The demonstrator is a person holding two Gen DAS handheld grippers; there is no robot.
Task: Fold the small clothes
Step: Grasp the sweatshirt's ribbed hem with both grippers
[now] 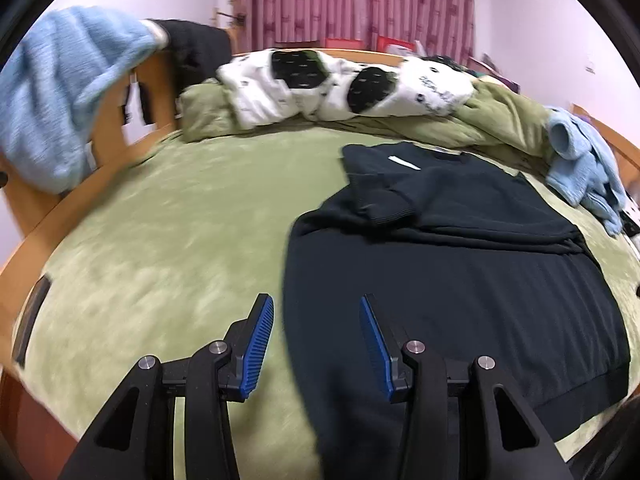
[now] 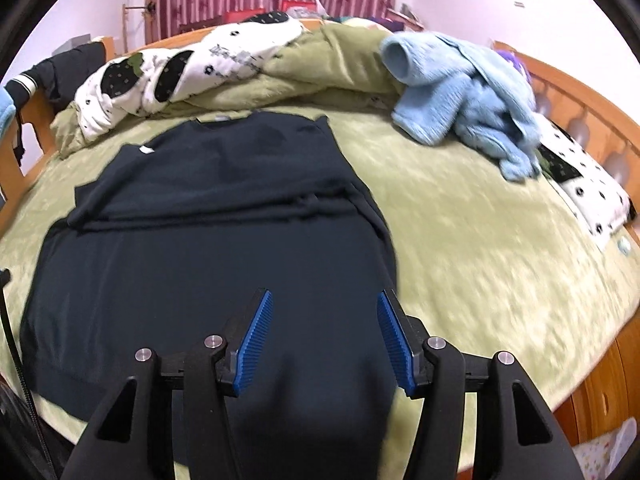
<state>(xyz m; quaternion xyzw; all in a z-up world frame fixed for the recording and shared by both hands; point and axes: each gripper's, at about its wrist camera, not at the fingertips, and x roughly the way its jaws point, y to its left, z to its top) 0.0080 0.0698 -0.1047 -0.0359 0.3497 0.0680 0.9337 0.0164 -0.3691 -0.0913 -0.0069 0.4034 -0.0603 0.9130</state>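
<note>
A dark navy sweater (image 1: 460, 280) lies flat on the green bed cover (image 1: 160, 220), both sleeves folded across its chest. It also shows in the right wrist view (image 2: 208, 248). My left gripper (image 1: 318, 312) is open and empty above the sweater's left edge near the hem. My right gripper (image 2: 325, 304) is open and empty above the sweater's right edge near the hem. A light blue garment (image 2: 464, 96) lies crumpled at the far right of the bed.
A white and black patterned quilt (image 1: 340, 84) and bunched green blanket (image 2: 320, 68) lie at the head of the bed. Another light blue garment (image 1: 60, 92) hangs over the wooden bed frame (image 1: 40, 216) at left. Pink curtains (image 1: 352, 0) hang behind.
</note>
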